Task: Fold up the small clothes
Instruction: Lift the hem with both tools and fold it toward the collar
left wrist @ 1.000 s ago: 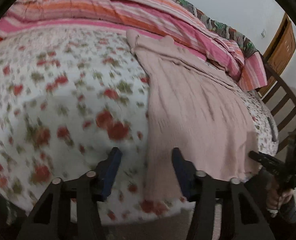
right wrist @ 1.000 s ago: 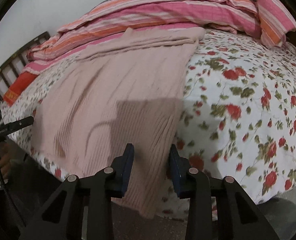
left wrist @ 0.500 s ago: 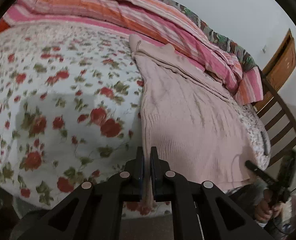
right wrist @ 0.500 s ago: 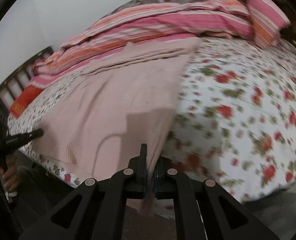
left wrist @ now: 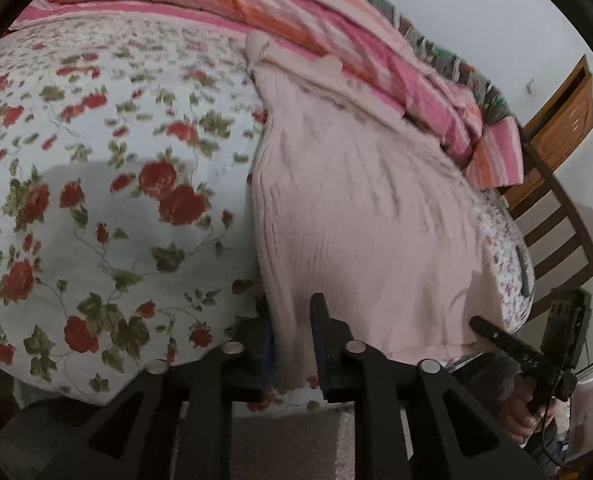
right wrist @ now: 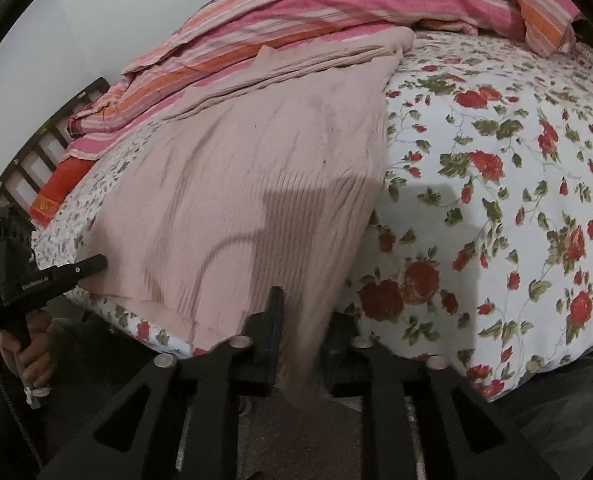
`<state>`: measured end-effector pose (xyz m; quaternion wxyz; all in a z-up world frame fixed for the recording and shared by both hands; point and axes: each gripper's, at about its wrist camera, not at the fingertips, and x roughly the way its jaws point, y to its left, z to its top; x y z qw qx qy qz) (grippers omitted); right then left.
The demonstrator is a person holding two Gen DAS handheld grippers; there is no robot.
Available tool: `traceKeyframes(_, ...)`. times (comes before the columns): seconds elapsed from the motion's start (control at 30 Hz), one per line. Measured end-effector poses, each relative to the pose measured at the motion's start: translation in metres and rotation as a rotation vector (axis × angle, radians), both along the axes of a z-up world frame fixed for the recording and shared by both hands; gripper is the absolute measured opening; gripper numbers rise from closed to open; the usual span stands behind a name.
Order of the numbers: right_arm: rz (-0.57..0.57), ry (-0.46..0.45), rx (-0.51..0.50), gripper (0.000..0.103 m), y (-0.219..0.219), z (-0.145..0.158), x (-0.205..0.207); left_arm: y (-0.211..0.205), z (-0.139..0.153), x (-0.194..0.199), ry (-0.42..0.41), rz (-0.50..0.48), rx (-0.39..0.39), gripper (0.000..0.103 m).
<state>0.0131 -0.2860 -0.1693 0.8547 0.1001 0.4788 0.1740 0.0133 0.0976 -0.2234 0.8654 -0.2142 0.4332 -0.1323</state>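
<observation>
A pale pink knitted garment (left wrist: 360, 208) lies flat on the floral bedsheet (left wrist: 108, 208), its hem hanging over the near bed edge. My left gripper (left wrist: 292, 320) is open, its fingers on either side of the hem's left corner. My right gripper (right wrist: 304, 320) is open too, with the hem's right corner of the garment (right wrist: 256, 184) hanging loosely between its fingers. Each gripper shows in the other's view: the right one (left wrist: 512, 348) at the lower right, the left one (right wrist: 56, 276) at the lower left.
A striped pink and orange blanket (left wrist: 336, 28) is bunched along the far side of the bed. A wooden chair (left wrist: 556, 216) stands at the bed's right side, slats (right wrist: 44, 152) at its other side. The floor (right wrist: 296, 432) lies below the bed edge.
Both grippers were open a second ago, shut on the hem corners half a second ago, and now stand open again. The garment's hem has dropped back over the bed edge.
</observation>
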Motion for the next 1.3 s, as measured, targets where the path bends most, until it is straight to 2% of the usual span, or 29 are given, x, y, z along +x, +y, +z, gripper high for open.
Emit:
traceKeyframes(0.07, 0.010, -0.025, 0.021, 0.005, -0.004, 0.009, -0.005, 0.006, 0.011, -0.003, -0.034, -0.005, -0.044, 0.008)
traceKeyframes(0.17, 0.008, -0.070, 0.085, 0.005, -0.018, 0.030, -0.009, 0.016, 0.030, -0.008, -0.104, -0.022, -0.157, 0.007)
traceKeyframes(0.33, -0.036, -0.136, 0.245, 0.005, -0.041, 0.070, 0.002, 0.024, 0.069, 0.001, -0.199, -0.009, -0.238, 0.007)
traceKeyframes(0.53, -0.104, -0.174, 0.365, 0.005, -0.047, 0.108, 0.038, 0.028, 0.110, 0.034, -0.274, 0.034, -0.230, 0.007)
traceKeyframes(0.73, -0.134, -0.209, 0.442, 0.005, -0.051, 0.133, 0.085, 0.032, 0.132, 0.084, -0.291, 0.092, -0.215, 0.007)
traceKeyframes(0.93, -0.184, -0.195, 0.500, 0.005, -0.059, 0.131, 0.143, 0.029, 0.133, 0.137, -0.292, 0.143, -0.171, 0.007)
traceKeyframes(1.1, -0.224, -0.138, 0.526, 0.005, -0.065, 0.111, 0.194, 0.029, 0.114, 0.187, -0.249, 0.158, -0.170, 0.007)
traceKeyframes(1.3, -0.232, -0.086, 0.511, 0.005, -0.064, 0.087, 0.248, 0.027, 0.094, 0.242, -0.202, 0.173, -0.168, 0.007)
